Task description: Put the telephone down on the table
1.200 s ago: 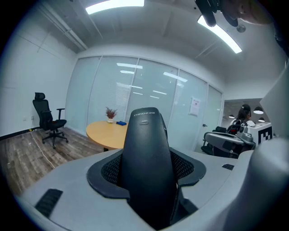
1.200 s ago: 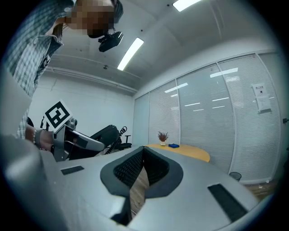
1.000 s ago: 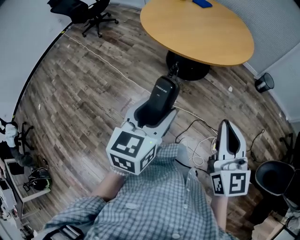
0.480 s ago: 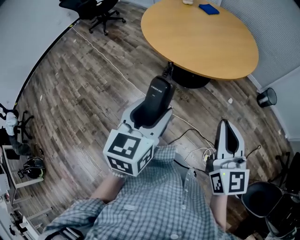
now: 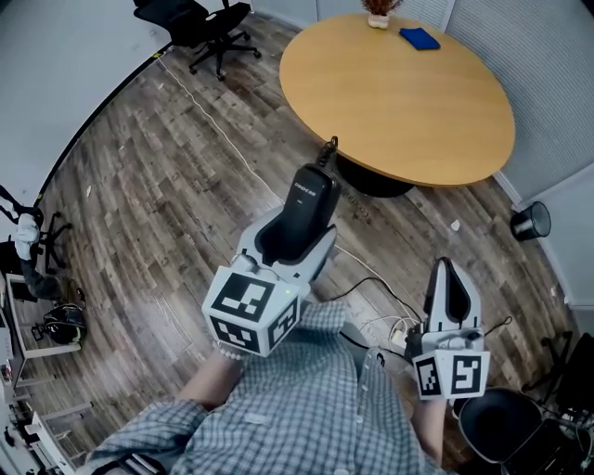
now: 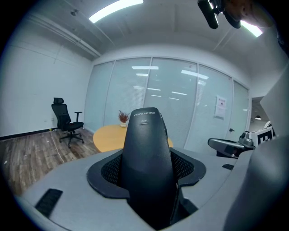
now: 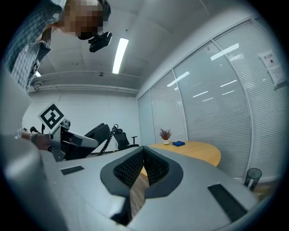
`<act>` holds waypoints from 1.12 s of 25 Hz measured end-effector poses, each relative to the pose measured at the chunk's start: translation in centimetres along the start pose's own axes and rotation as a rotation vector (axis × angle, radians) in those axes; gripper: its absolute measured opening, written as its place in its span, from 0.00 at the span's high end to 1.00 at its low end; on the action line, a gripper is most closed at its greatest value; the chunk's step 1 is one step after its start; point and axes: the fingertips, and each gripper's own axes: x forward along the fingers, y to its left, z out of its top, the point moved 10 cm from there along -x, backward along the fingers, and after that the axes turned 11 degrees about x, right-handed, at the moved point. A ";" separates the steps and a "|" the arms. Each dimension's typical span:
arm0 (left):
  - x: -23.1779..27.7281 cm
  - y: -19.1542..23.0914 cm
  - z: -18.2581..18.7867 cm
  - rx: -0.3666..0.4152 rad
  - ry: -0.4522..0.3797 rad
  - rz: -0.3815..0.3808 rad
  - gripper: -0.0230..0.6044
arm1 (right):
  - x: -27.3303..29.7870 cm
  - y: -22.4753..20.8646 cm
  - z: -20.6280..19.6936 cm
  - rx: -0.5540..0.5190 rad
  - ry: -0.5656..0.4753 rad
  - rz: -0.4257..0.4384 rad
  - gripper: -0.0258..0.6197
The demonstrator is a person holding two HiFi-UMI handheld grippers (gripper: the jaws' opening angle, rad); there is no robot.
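Note:
A black telephone handset with a coiled cord stands between the jaws of my left gripper, which is shut on it and holds it in the air above the wooden floor. The round wooden table lies ahead of it, some way off. My right gripper hangs lower right, jaws together with nothing between them. In the right gripper view the left gripper and the handset show at the left, and the table lies ahead.
A blue object and a small potted plant sit at the table's far edge. Black office chairs stand at the back left. Cables trail on the floor. A black bin stands at right.
The view has shifted forward: the table now shows more fully and nearer. My left gripper with the handset has moved a little toward the table; the right gripper sits slightly lower in frame.

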 end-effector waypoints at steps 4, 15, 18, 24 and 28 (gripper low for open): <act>1.8 0.2 0.5 -0.005 0.001 -0.005 0.52 | 1.3 -1.3 0.1 0.057 -0.014 -0.008 0.95; 11.0 4.5 3.2 0.039 0.012 -0.101 0.52 | 8.3 -3.7 2.2 0.034 -0.064 -0.075 0.95; 13.9 6.0 3.8 0.046 0.017 -0.117 0.52 | 11.2 -4.6 2.5 0.028 -0.071 -0.087 0.95; 18.7 9.9 5.7 0.093 0.007 -0.129 0.52 | 17.2 -4.9 3.2 0.007 -0.062 -0.105 0.95; 21.3 12.2 6.7 0.100 -0.005 -0.159 0.52 | 20.3 -4.9 3.5 -0.007 -0.069 -0.120 0.95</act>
